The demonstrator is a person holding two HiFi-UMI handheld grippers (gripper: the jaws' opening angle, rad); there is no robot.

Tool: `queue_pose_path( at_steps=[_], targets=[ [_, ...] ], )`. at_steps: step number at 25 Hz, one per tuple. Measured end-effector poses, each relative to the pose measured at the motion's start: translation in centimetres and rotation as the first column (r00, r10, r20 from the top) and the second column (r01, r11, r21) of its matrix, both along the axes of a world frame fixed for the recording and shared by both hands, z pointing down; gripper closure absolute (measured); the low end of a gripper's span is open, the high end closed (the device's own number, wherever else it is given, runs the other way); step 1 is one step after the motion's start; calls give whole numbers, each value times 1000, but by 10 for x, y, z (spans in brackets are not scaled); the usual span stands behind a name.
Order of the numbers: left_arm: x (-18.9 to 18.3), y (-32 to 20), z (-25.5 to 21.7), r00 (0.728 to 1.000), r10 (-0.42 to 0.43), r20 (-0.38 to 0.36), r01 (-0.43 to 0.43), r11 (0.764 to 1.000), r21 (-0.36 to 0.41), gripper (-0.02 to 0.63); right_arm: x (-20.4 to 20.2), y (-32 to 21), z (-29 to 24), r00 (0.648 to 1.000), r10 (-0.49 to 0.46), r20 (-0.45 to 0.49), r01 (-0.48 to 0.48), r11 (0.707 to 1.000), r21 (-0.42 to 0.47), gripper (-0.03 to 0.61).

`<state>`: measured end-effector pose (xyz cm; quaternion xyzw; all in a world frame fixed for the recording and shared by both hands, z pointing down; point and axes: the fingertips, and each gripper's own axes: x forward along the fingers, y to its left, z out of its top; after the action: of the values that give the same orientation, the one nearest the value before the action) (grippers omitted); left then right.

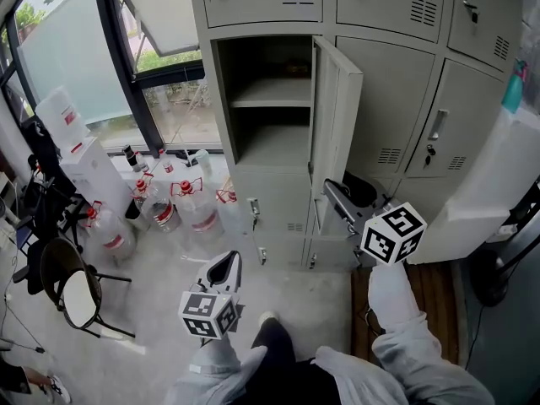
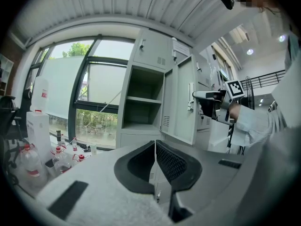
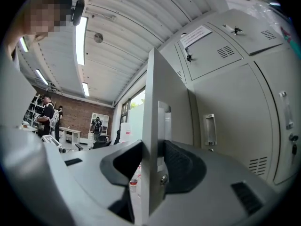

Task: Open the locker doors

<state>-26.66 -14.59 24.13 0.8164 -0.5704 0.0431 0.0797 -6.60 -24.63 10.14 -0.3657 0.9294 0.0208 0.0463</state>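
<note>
The R claw (image 3: 153, 163) pinches the free edge of the tall grey door (image 1: 336, 99) low down, prob. to swing it wider, & that door stands up-and-down, sticking out from the open locker (image 1: 221, 108) toward the person, while the L claw (image 2: 155, 161) hangs shut & empty.

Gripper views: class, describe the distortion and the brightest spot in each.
Left gripper view: fisheye curves the ceiling, corners black, window brightest. Right gripper view: same curving, door looms large up close, lamp brightest.
</note>
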Motion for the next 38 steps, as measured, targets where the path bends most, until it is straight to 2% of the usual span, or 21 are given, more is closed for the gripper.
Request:
queue_pose_path(
  at_steps=[11, 17, 21, 26, 31, 38],
  targets=[
    [12, 8, -6, 1000, 14, 24, -14, 1000, 6, 598, 10, 2, 0, 998, 68, -9, -68, 998, 10, 446],
    [19, 32, 6, 1000, 11, 22, -10, 1000, -25, 598, 26, 27, 10, 996, 93, -3, -93, 996, 5, 443],
    [37, 47, 14, 999, 40, 24, -39, 998, -45, 598, 43, 51, 20, 994, 108, -16, -108, 994, -8, 443],
    [72, 52, 19, 993, 119, 26, -117, 991, -57, 598, 75, 76, 35, 987, 160, -33, -161, 986, -35, 443],
    [107, 45, 17, 974, 223, 47, -220, 974, -59, 598, 108, 88, 40, 971, 239, -27, -240, 969, -50, 443],
    [156, 22, 18, 917, 397, 36, -393, 917, -72, 597, 151, 106, 52, 922, 386, -41, -388, 918, -87, 443]
  ],
)
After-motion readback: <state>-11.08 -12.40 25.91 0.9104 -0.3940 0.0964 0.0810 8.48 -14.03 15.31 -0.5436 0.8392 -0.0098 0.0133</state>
